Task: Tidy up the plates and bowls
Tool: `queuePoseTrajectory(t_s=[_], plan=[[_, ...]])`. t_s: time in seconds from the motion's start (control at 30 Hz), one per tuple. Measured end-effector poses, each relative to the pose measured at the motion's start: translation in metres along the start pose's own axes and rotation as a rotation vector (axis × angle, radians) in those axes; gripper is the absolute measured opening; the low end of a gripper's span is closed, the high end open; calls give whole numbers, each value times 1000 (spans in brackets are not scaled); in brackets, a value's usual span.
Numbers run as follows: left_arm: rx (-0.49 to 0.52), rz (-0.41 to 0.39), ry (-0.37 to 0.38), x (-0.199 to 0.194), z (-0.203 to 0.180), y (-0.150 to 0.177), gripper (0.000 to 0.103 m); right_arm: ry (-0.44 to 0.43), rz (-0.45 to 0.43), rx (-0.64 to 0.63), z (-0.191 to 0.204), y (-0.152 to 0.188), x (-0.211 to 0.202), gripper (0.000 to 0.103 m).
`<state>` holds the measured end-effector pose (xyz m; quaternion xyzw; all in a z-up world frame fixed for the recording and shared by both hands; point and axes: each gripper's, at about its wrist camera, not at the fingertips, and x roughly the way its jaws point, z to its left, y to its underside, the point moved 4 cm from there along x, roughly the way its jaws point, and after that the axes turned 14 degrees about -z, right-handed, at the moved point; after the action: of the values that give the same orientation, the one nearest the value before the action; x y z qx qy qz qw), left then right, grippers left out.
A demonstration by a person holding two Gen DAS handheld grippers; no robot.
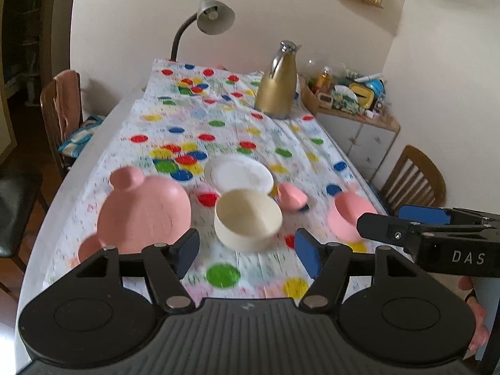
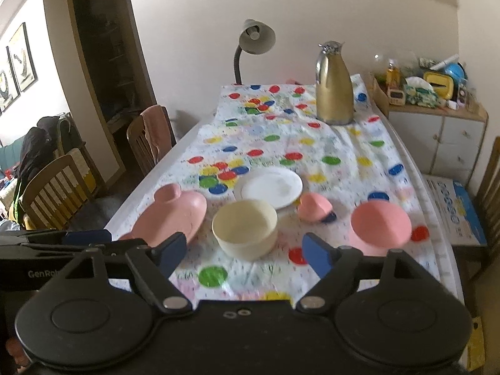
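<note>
A cream bowl (image 1: 248, 220) (image 2: 244, 228) stands upright near the table's front edge. Behind it lies a white plate (image 1: 239, 173) (image 2: 272, 186). A large pink ear-shaped plate (image 1: 143, 215) (image 2: 173, 215) sits to the left. A small pink bowl (image 1: 292, 196) (image 2: 314, 206) and a bigger pink bowl (image 1: 351, 215) (image 2: 379, 226) sit to the right. My left gripper (image 1: 247, 251) is open and empty, just before the cream bowl. My right gripper (image 2: 245, 250) is open and empty, also before the cream bowl; it shows in the left wrist view (image 1: 403, 222).
A polka-dot cloth (image 1: 218, 125) covers the table. A gold thermos jug (image 1: 276, 84) (image 2: 333, 86) and a desk lamp (image 1: 212, 15) stand at the far end. Wooden chairs (image 2: 53, 193) stand along the left, one chair (image 1: 412, 178) and a cluttered cabinet (image 2: 437, 131) on the right.
</note>
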<state>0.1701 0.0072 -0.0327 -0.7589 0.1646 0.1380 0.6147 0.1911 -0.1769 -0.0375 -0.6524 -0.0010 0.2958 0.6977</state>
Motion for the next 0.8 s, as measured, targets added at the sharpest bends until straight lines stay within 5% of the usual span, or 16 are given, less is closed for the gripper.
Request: queuePoseTrajectory(t_s=[0.3, 0.8], plan=[[12, -31, -68, 46, 9, -32, 80, -16, -23, -36, -12, -28, 45, 102], [40, 3, -122, 140, 21, -54, 82, -12, 10, -44, -59, -58, 143, 103]])
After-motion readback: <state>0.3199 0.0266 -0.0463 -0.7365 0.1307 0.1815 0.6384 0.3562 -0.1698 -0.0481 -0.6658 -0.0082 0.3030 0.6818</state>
